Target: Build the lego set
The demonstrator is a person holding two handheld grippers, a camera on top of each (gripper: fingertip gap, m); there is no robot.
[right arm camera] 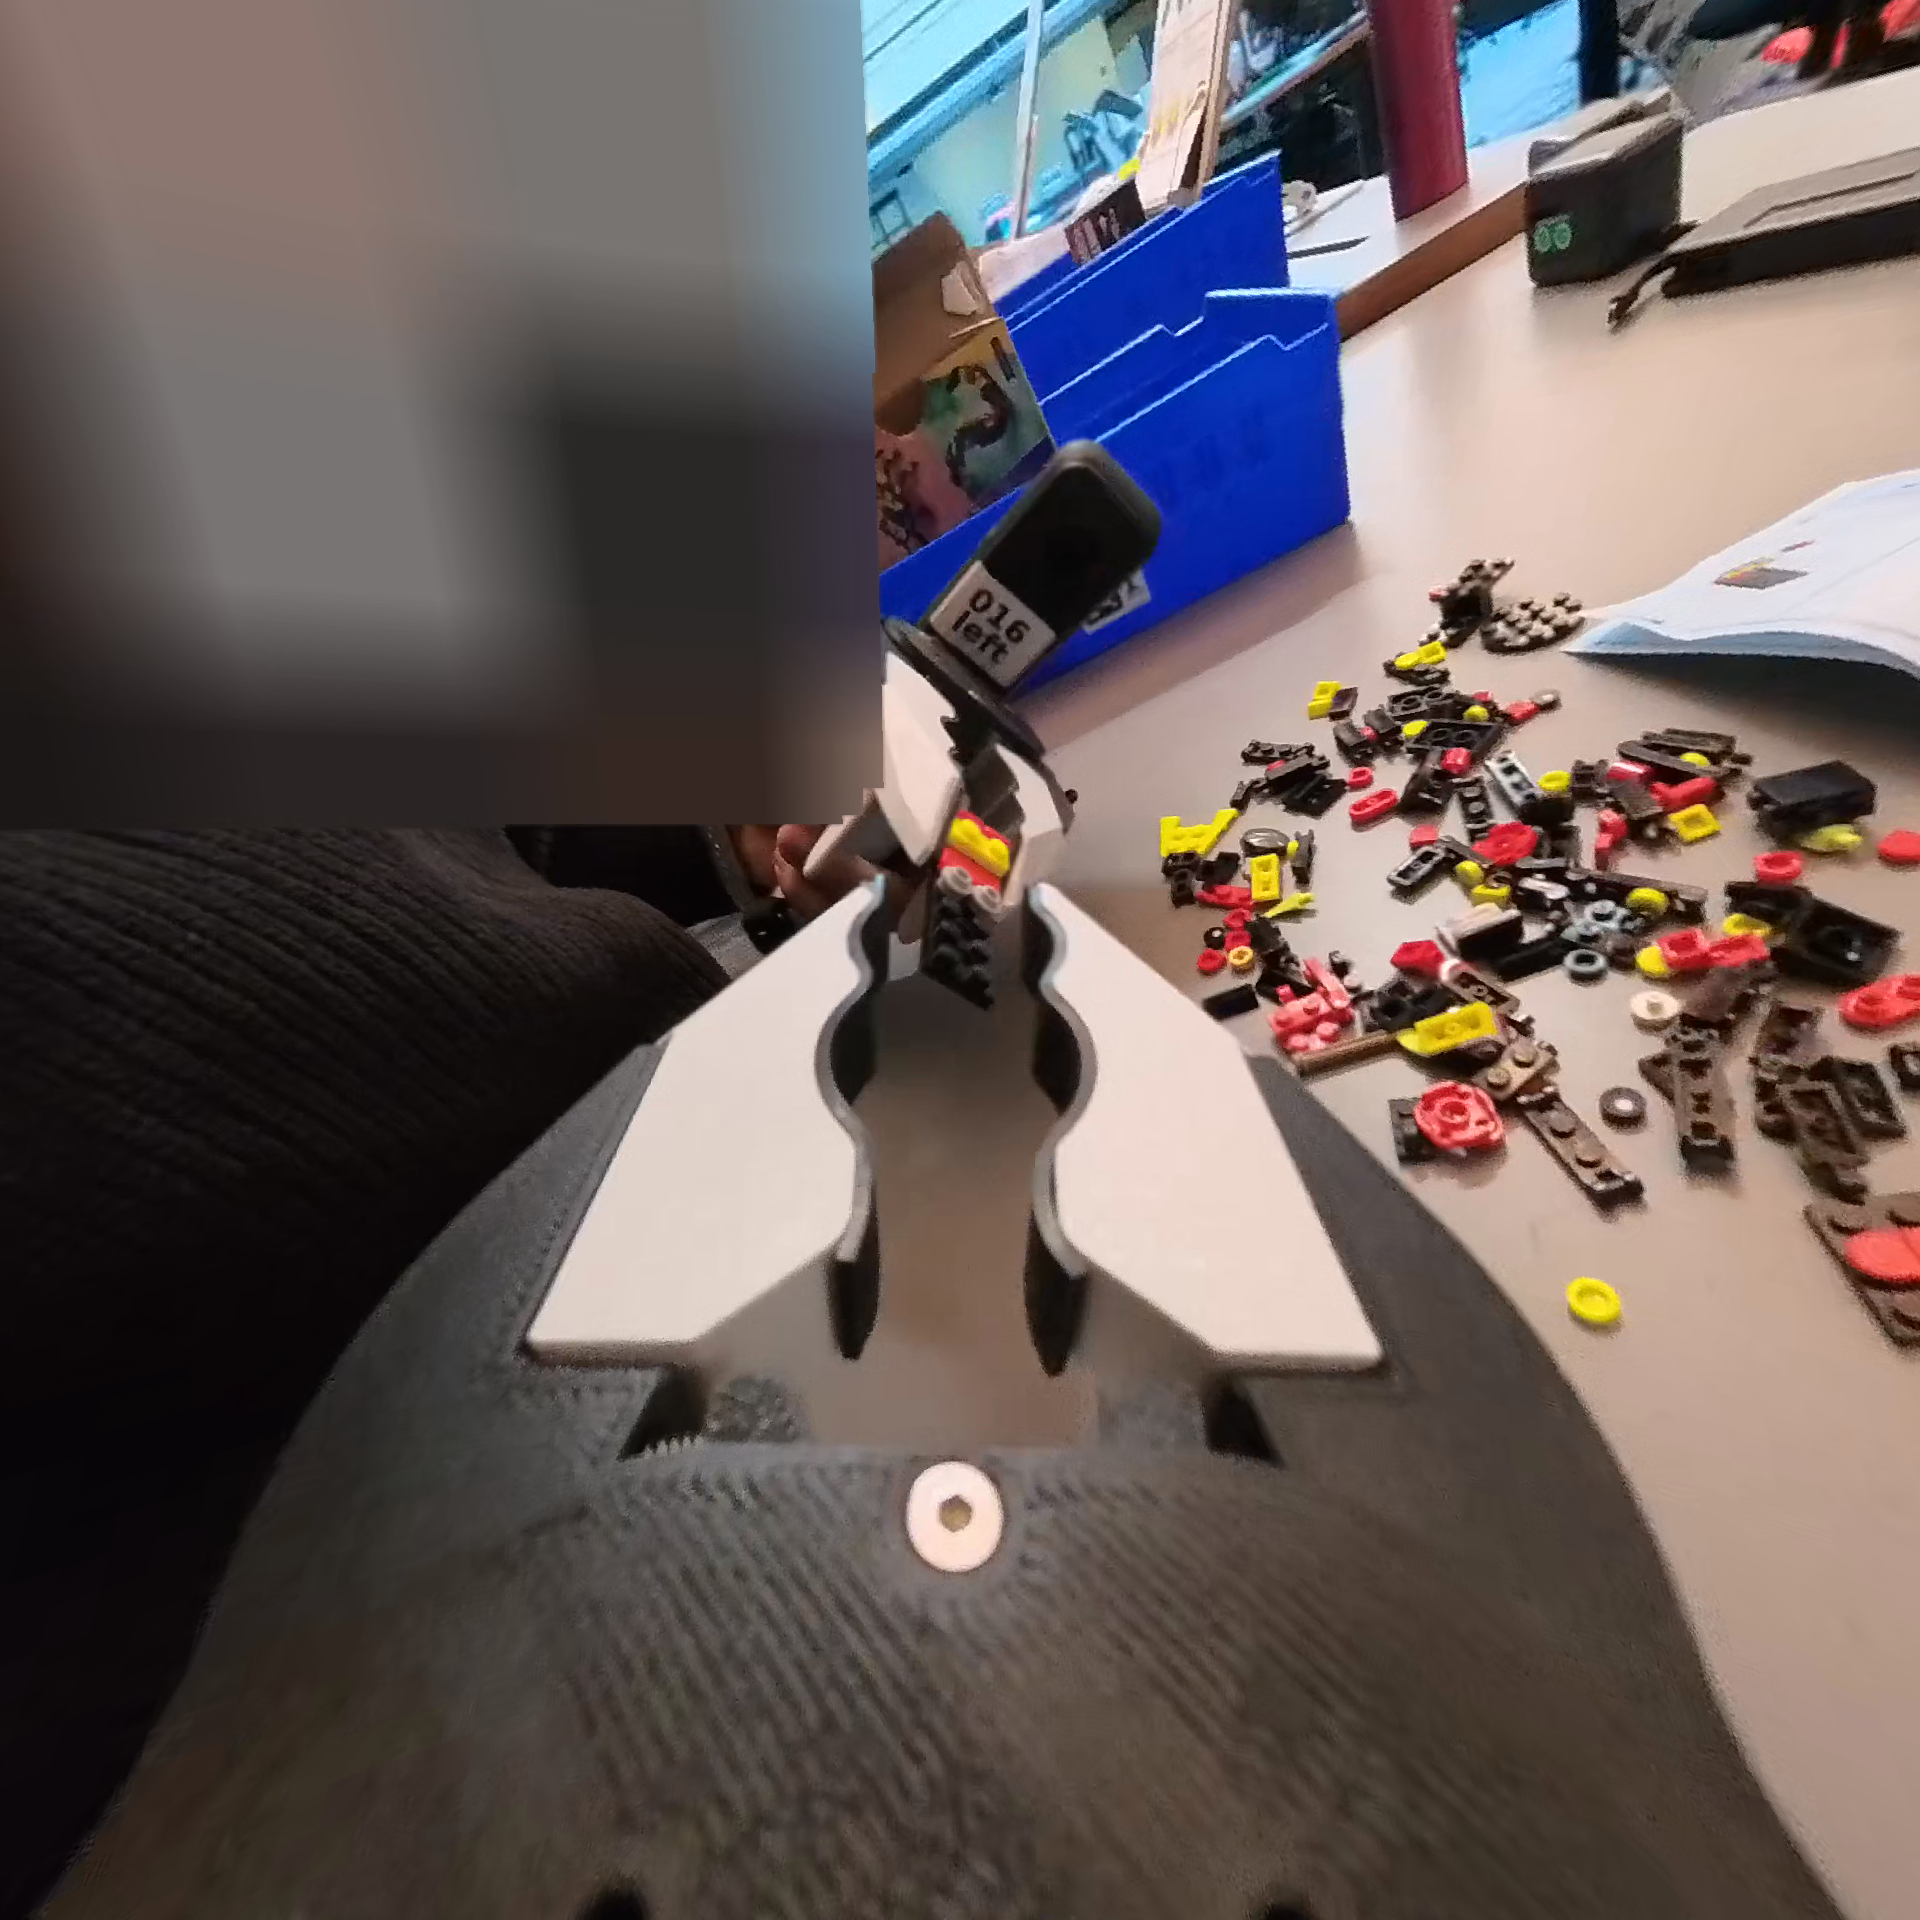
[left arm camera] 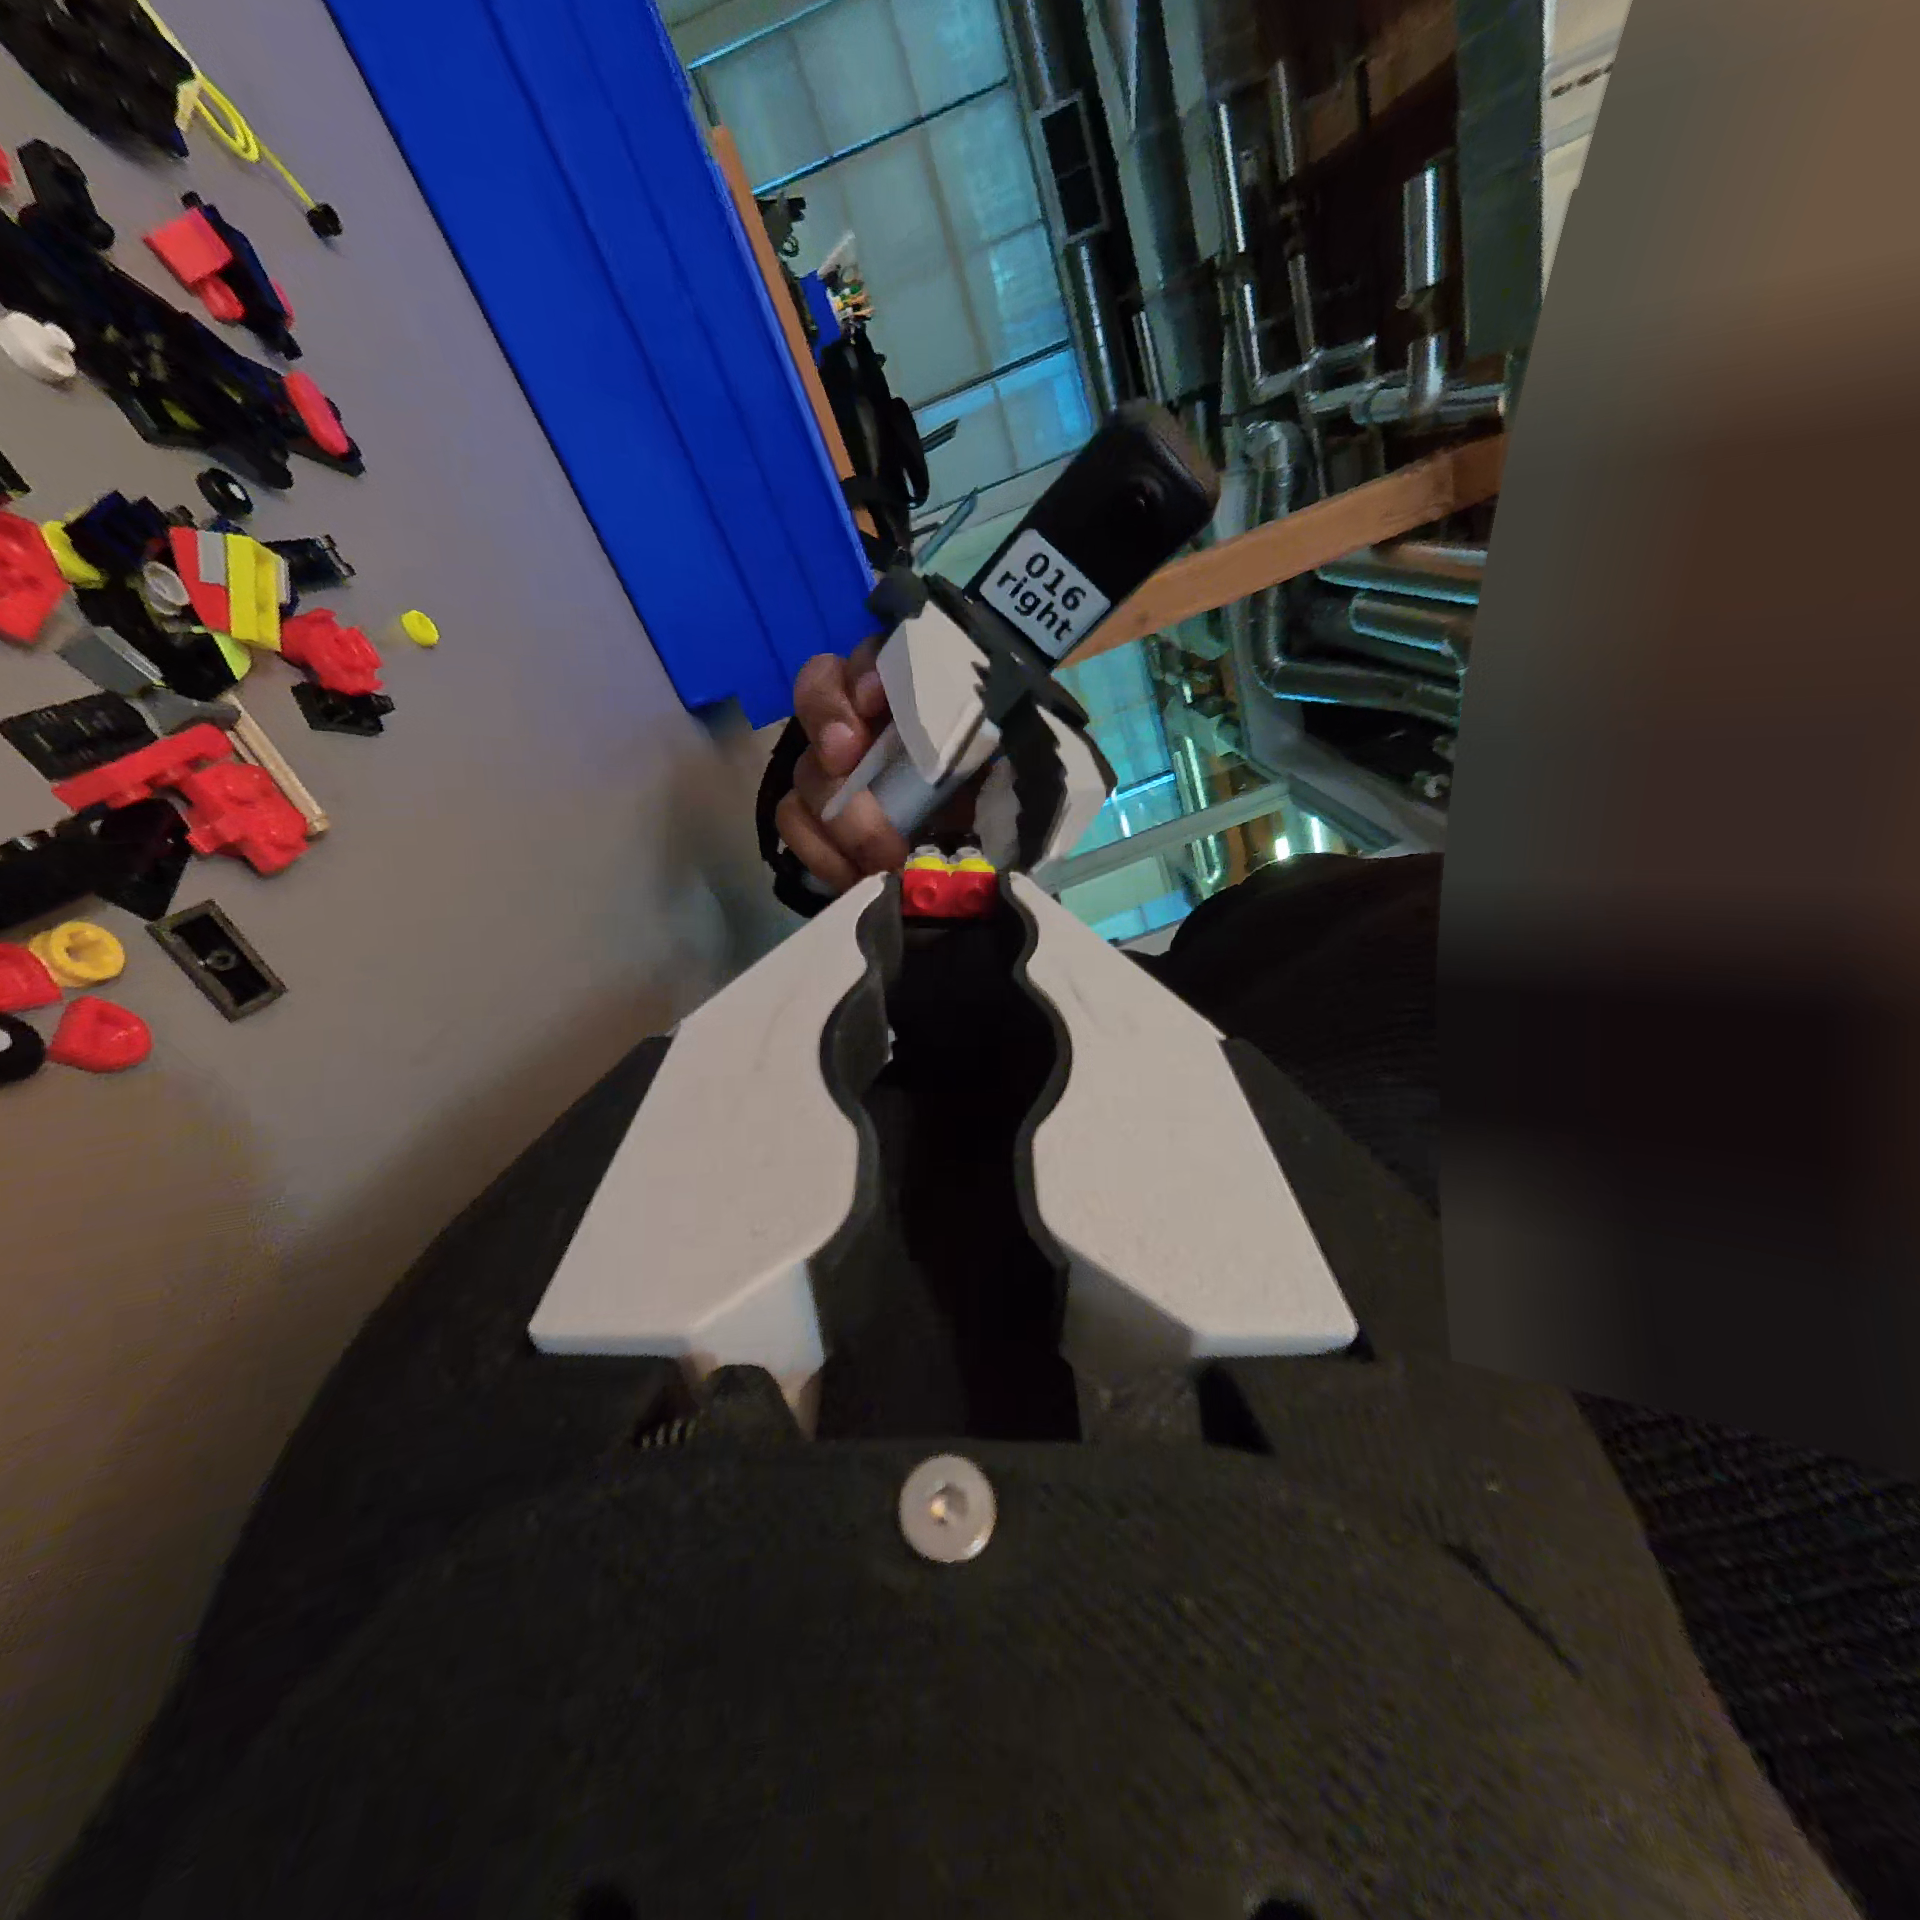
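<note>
Loose lego pieces (right arm camera: 1558,914) litter the grey counter (right arm camera: 1455,436) to my right. My left tool (left arm camera: 945,894) grips a small red-yellow-black assembly (left arm camera: 943,883), raised off the counter; my right tool (right arm camera: 951,909) sits released around its black end.

A white sticker (left arm camera: 1037,601) with black printed characters in two lines sits on the black camera (left arm camera: 1117,509) just to the right of the blue bin (left arm camera: 623,343) in the left wrist view. In the right wrist view a similar two-line white sticker (right arm camera: 982,631) is on the black camera (right arm camera: 1070,540) in front of the blue bin (right arm camera: 1226,416), with a second sticker (right arm camera: 1117,605) half hidden behind it. To the right of that bin lies a printed paper sheet (right arm camera: 1787,592), its print too small to read. Behind the bin to the right, a dark box (right arm camera: 1605,197) carries small green marks, blurred.
</note>
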